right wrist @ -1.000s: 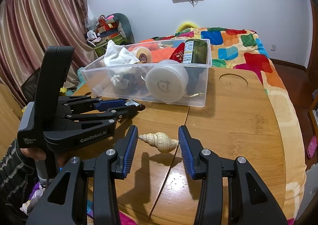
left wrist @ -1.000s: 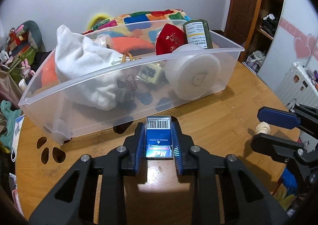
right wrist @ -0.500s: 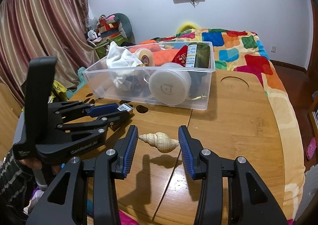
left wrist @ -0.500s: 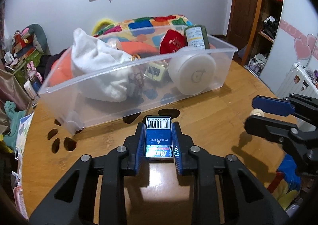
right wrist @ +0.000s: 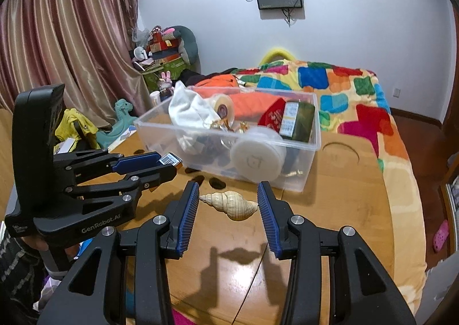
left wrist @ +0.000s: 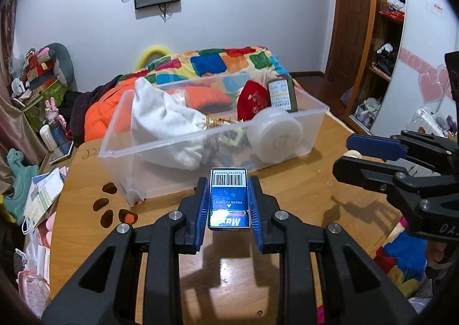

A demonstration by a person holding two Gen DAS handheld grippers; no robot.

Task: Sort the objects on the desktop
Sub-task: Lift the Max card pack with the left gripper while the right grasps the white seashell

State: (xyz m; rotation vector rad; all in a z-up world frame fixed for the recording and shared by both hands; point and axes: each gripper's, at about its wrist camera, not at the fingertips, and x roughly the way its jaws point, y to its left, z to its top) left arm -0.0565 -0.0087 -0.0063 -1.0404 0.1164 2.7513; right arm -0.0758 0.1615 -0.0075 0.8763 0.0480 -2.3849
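Blue-padded fingers of the left gripper (left wrist: 229, 204) clamp a small blue pack (left wrist: 229, 198), barcode end forward and raised above the wooden table (left wrist: 301, 187), apparently so it can clear the near wall of the clear plastic bin (left wrist: 312, 124) just ahead. That bin already holds a white cloth bag (left wrist: 163, 121), a red pouch (left wrist: 254, 98), a dark green bottle (left wrist: 282, 95) and a round white container (left wrist: 276, 137), suggesting the sorting is well along. From the right wrist, the right gripper (right wrist: 228, 207) holds a cream spiral shell (right wrist: 229, 206) lengthwise between its blue pads; the jaws stand fairly wide, touching the shell's two ends, and a shadow on the table beneath suggests it is lifted. The shell looks hard and ridged, tapering to a point on its left. Beside it, the left gripper (right wrist: 160, 165) carries its pack toward the same bin (right wrist: 312, 135).
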